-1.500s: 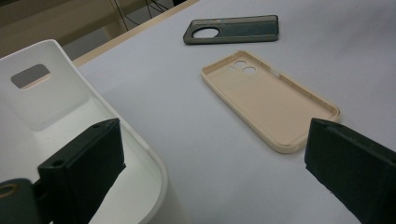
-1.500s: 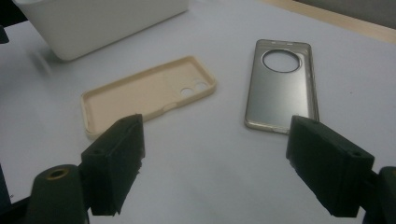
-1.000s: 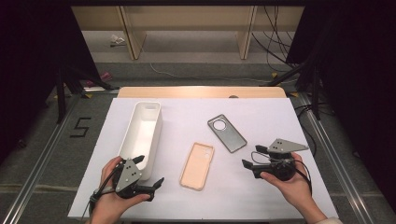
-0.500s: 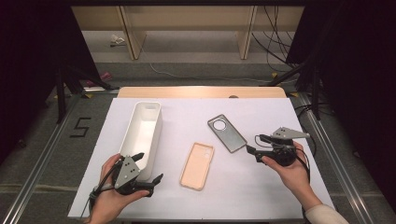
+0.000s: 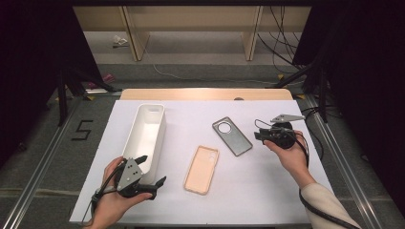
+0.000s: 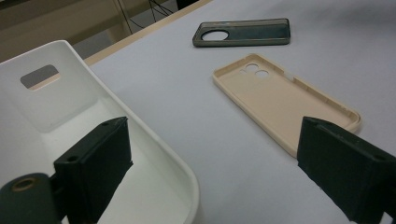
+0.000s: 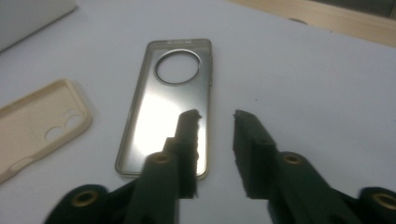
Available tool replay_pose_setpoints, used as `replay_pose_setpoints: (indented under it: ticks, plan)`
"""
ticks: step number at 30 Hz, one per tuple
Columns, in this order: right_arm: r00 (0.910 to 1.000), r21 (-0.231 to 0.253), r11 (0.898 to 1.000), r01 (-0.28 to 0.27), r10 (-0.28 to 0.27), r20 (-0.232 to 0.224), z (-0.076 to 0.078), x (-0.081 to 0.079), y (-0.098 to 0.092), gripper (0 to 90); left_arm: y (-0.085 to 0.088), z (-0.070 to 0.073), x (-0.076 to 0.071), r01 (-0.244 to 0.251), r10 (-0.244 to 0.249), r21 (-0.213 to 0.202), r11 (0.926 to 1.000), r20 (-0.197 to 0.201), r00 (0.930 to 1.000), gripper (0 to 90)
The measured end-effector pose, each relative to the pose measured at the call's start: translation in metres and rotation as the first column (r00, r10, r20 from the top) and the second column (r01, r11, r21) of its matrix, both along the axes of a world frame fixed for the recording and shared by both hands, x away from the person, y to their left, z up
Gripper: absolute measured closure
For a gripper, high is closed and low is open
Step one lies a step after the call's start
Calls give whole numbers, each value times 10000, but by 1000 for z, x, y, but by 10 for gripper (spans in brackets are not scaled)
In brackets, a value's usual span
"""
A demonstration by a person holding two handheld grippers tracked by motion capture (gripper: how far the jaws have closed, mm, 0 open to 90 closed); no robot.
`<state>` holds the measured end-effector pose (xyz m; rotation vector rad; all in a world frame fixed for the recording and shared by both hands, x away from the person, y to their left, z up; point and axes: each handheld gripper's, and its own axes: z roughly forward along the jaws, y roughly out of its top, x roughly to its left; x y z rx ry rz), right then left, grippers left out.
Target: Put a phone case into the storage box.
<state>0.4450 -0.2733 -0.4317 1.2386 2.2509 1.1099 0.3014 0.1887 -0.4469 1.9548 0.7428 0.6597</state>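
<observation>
White cloth covers the table (image 5: pixel 267 191) in the high view. A long white plastic bin (image 5: pixel 145 133) stands at its left, a beige phone case (image 5: pixel 202 169) lies open side up in the middle, and a dark grey phone case with a round camera hole (image 5: pixel 232 136) lies to the right of it. The right gripper (image 5: pixel 259 136) sits just beside the grey case's right edge; nothing stands between them. The left gripper (image 5: pixel 152 169) hangs at the bin's near end, jaws spread wide and empty.

From the left gripper view, one jaw is over the white bin (image 6: pixel 70 116) and the other near the beige case (image 6: pixel 280 98), with the grey case (image 6: pixel 243 33) farther off.

From the right gripper view, the right gripper (image 7: pixel 215 116) has just been closing; a narrow gap remains, holding nothing, with one jaw over the grey case (image 7: pixel 159 107) and the beige case (image 7: pixel 37 121) at the left.
</observation>
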Motion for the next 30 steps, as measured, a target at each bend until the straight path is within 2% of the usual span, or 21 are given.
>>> replay_pose_setpoints:
  ticks: [1,2,3,5,6,9,10,11,15,19,30]
  plan:
    - [9998,-101,9999,39,-41,-206,-1,4,0,783,0,0,0,-7,7,5,10000,5,10000,96]
    - [9998,-101,9999,39,-41,-206,-1,4,0,783,0,0,0,-7,7,5,10000,5,10000,97]
    - [9986,-346,9993,120,-138,-510,-4,12,1,851,0,0,0,2,-2,-24,10000,11,10000,97]
    - [9965,-655,9975,263,-314,-773,-7,19,1,888,0,0,-1,37,-37,20,10000,36,10000,97]
    - [9965,-655,9975,263,-314,-773,-7,19,1,888,0,0,-1,37,-37,20,10000,36,10000,97]
    - [9890,-1073,9929,519,-660,-1326,-16,29,3,900,0,0,-1,46,-46,-12,10000,2,10000,98]
    - [9890,-1073,9929,519,-660,-1326,-16,29,3,900,0,0,-1,46,-46,-12,10000,2,10000,98]
    - [9841,-1234,9907,581,-776,-1598,-20,32,5,900,0,0,-1,47,-47,-22,10000,15,10000,98]
    - [9803,-1412,9886,518,-774,-1817,-26,36,7,900,0,0,-1,68,-68,16,10000,26,10000,99]
    - [9716,-1740,9846,175,-579,-2294,-33,39,14,900,0,1,-2,62,-62,10,10000,51,10000,99]
    - [9627,-2022,9782,-480,-87,-2705,-37,36,25,900,0,1,-2,83,-83,6,10000,54,10000,99]
